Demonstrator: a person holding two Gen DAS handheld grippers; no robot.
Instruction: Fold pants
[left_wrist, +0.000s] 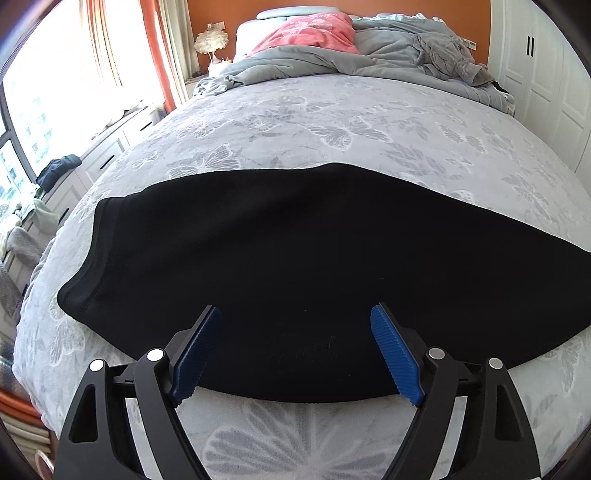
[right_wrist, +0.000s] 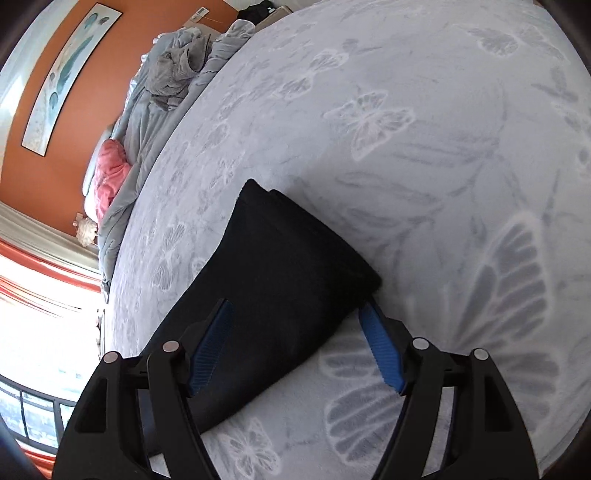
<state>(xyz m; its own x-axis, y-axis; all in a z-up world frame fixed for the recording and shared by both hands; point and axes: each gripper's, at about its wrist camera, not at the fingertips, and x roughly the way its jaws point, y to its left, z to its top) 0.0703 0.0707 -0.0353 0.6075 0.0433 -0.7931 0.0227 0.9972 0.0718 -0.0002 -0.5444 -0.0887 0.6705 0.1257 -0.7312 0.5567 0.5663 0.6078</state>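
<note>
Left wrist view, your black pants (left_wrist: 295, 258) lie flat across the butterfly blanket (left_wrist: 295, 122), left gripper (left_wrist: 295, 354) spread wide over their near edge, gripping nothing, right gripper (right_wrist: 295, 347) apart around the cuff end (right_wrist: 295, 258), pads not pressing, rumpled duvet (left_wrist: 332, 62) beyond.

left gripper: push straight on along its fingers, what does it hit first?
Most likely the black pants: the left gripper, jaws open and empty, points down at their flat middle on the butterfly bedspread. Nothing else shows in between; depth is unclear.
</note>
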